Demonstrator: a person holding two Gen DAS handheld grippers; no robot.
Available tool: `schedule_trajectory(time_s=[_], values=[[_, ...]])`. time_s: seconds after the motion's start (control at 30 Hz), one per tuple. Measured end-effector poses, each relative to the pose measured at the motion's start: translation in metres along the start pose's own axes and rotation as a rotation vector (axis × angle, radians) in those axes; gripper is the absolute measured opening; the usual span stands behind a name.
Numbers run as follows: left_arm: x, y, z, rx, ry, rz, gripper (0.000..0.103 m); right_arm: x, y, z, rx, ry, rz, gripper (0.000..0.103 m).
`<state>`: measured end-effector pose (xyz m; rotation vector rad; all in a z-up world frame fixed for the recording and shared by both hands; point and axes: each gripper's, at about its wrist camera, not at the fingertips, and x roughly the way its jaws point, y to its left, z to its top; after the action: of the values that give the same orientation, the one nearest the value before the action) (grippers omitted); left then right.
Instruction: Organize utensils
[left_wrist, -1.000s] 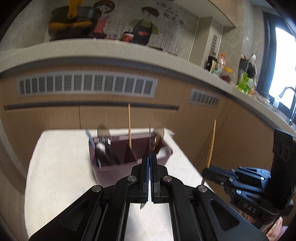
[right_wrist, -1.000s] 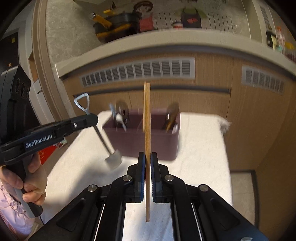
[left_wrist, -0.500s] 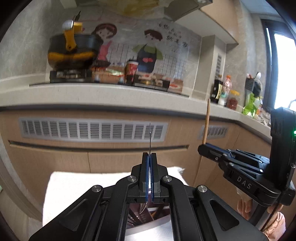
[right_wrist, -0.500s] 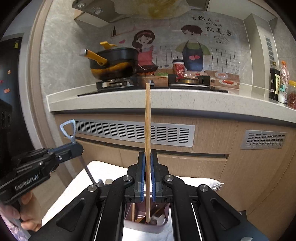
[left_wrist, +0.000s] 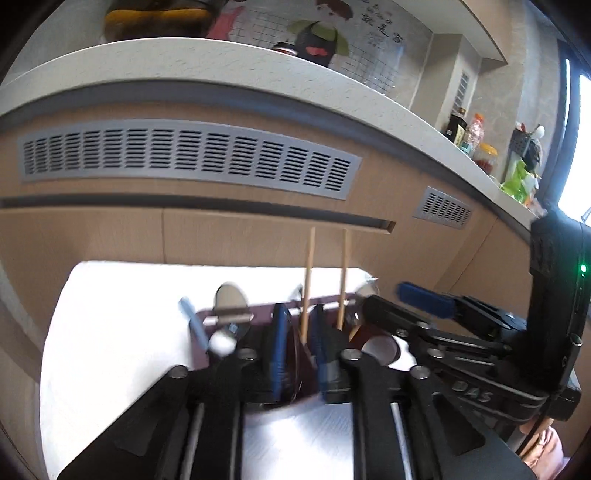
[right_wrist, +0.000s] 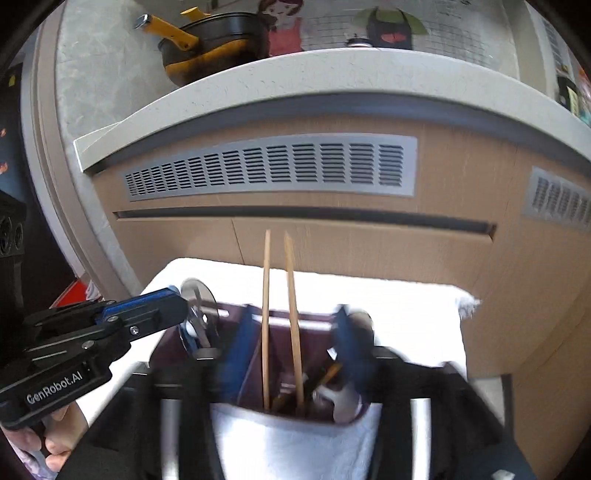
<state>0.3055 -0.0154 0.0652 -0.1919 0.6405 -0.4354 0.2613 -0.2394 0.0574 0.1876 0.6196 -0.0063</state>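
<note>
Wooden chopsticks (right_wrist: 291, 317) are standing in the middle part of the purple holder (right_wrist: 166, 343) on the white cloth (left_wrist: 118, 295). Both the right gripper (right_wrist: 291, 343) and left gripper (left_wrist: 299, 343) are opening, gripping nothing. Dropping off looks finished; next they should be backing away.

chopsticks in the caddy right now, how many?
2. Both stand upright side by side in the middle compartment of the maroon caddy: left chopstick, right chopstick. More could be hidden lower inside.
</note>
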Motion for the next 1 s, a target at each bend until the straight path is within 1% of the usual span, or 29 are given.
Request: schedule_trajectory(time_s=[0.03, 0.07, 0.1, 0.13, 0.17, 0.2, 0.23, 0.27, 0.3, 0.33, 0.37, 0.4, 0.5, 0.6, 0.63, 0.7, 0.77, 0.93, 1.0], values=[[-0.009, 0.002, -0.006, -0.014, -0.013, 0.018, 0.033, -0.005, -0.001, -0.005, 0.009, -0.006, -0.007, 0.055], [-0.017, 0.001, -0.011, -0.021, -0.024, 0.034, 0.038, -0.012, -0.002, -0.011, 0.012, -0.011, -0.011, 0.055], [-0.026, 0.000, -0.016, -0.025, -0.034, 0.059, 0.051, -0.022, -0.003, -0.018, 0.012, -0.017, -0.015, 0.058], [-0.039, -0.003, -0.024, -0.026, -0.051, 0.095, 0.059, -0.029, -0.003, -0.023, 0.012, -0.022, -0.021, 0.061], [-0.051, -0.006, -0.032, -0.021, -0.064, 0.112, 0.062, -0.043, -0.003, -0.032, 0.016, -0.040, -0.033, 0.069], [-0.060, -0.007, -0.041, -0.015, -0.070, 0.128, 0.066, -0.053, -0.002, -0.038, 0.021, -0.057, -0.041, 0.078], [-0.072, -0.011, -0.052, -0.005, -0.072, 0.154, 0.070, -0.064, -0.001, -0.046, 0.028, -0.073, -0.054, 0.083], [-0.082, -0.014, -0.062, 0.000, -0.073, 0.166, 0.072, -0.078, 0.002, -0.057, 0.027, -0.088, -0.075, 0.090], [-0.088, -0.015, -0.069, 0.002, -0.072, 0.172, 0.076, -0.086, 0.004, -0.062, 0.023, -0.095, -0.089, 0.094], [-0.095, -0.018, -0.079, 0.006, -0.070, 0.179, 0.080, -0.098, 0.008, -0.072, 0.015, -0.098, -0.118, 0.097], [-0.103, -0.021, -0.091, 0.013, -0.068, 0.194, 0.081, -0.105, 0.010, -0.078, 0.009, -0.098, -0.137, 0.101], [-0.109, -0.025, -0.104, 0.022, -0.067, 0.216, 0.083, -0.111, 0.012, -0.085, 0.007, -0.096, -0.152, 0.103], [-0.120, -0.036, -0.134, 0.059, -0.055, 0.268, 0.086, -0.129, 0.020, -0.111, 0.006, -0.083, -0.193, 0.103], [-0.128, -0.044, -0.152, 0.091, -0.044, 0.297, 0.095, -0.138, 0.025, -0.127, 0.010, -0.067, -0.195, 0.103], [-0.131, -0.045, -0.156, 0.100, -0.044, 0.301, 0.095, -0.140, 0.027, -0.132, 0.007, -0.061, -0.198, 0.103], [-0.140, -0.045, -0.161, 0.077, -0.067, 0.315, 0.096, -0.145, 0.028, -0.143, 0.008, -0.070, -0.213, 0.103], [-0.144, -0.046, -0.162, 0.048, -0.083, 0.295, 0.099, -0.149, 0.030, -0.148, 0.009, -0.084, -0.227, 0.103], [-0.147, -0.050, -0.159, 0.053, -0.091, 0.310, 0.100, -0.155, 0.033, -0.152, -0.015, -0.096, -0.241, 0.103], [-0.147, -0.050, -0.158, 0.050, -0.088, 0.303, 0.100, -0.157, 0.033, -0.154, -0.011, -0.099, -0.240, 0.103]])
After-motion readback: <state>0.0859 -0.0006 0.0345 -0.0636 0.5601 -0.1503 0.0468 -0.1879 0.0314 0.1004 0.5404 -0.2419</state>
